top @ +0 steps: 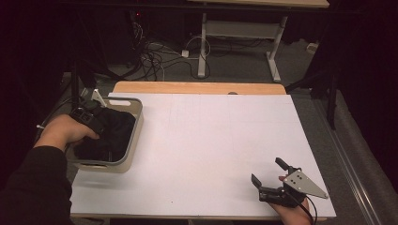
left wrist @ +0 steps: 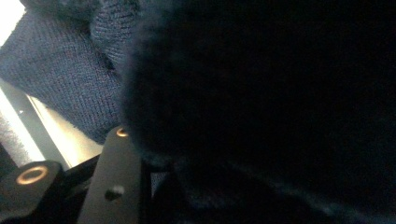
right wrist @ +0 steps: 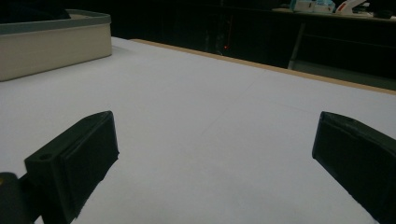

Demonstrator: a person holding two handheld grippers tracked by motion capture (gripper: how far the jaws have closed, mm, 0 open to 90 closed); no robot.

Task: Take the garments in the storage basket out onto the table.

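A dark knit garment (top: 115, 133) fills a cream bin with a grey rim (top: 136, 105) at the table's left edge. My left gripper (top: 104, 127) reaches into the bin, its jaws buried in the cloth and closed on a bunch of it. In the left gripper view the blue-black knit (left wrist: 65, 79) bulges right up to the camera over one black finger (left wrist: 114, 182); the other finger is hidden. My right gripper (top: 267, 170) rests low at the table's front right, open with nothing between its jaws (right wrist: 215, 140).
A white sheet (top: 211, 140) covers the wooden table between the bin (right wrist: 51, 46) and the right gripper. Beyond the far edge stand a desk frame (top: 244, 28) and tangled floor cables (top: 155, 56).
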